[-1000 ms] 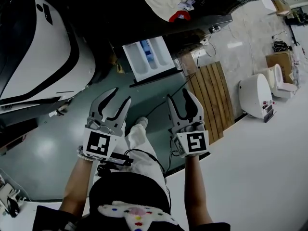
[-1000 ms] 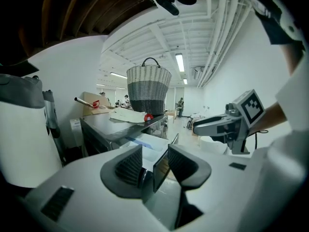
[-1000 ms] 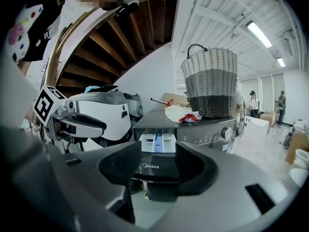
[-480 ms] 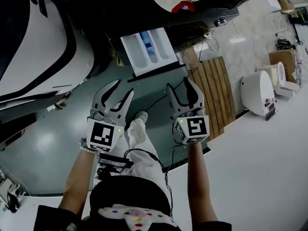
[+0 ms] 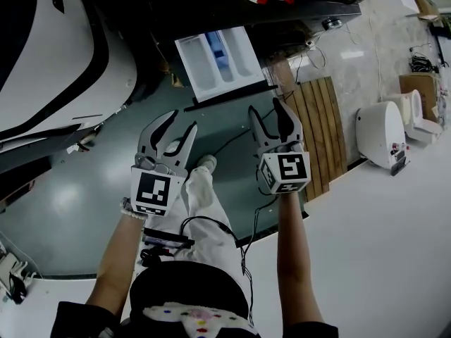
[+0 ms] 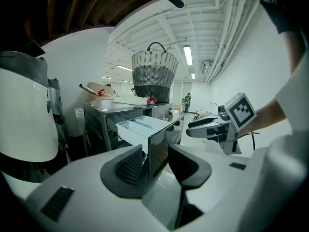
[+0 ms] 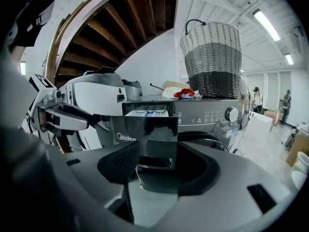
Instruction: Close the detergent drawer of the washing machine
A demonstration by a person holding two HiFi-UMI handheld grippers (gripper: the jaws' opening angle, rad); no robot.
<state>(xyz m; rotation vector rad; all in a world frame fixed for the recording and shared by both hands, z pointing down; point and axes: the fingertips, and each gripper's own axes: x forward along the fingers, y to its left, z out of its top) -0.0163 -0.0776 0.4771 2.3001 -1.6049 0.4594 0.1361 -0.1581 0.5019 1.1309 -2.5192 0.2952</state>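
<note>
Detergent drawer stands pulled out of the washing machine, upper centre of the head view. Left gripper and right gripper sit below it at mid-frame, clear of it. Both have jaws spread wide and hold nothing.

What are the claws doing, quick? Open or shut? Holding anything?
Left claw: open, holding nothing.
Right claw: open, holding nothing.

A lab-like hall: washing machine, loose toilets, fluorescent ceiling lights.
</note>
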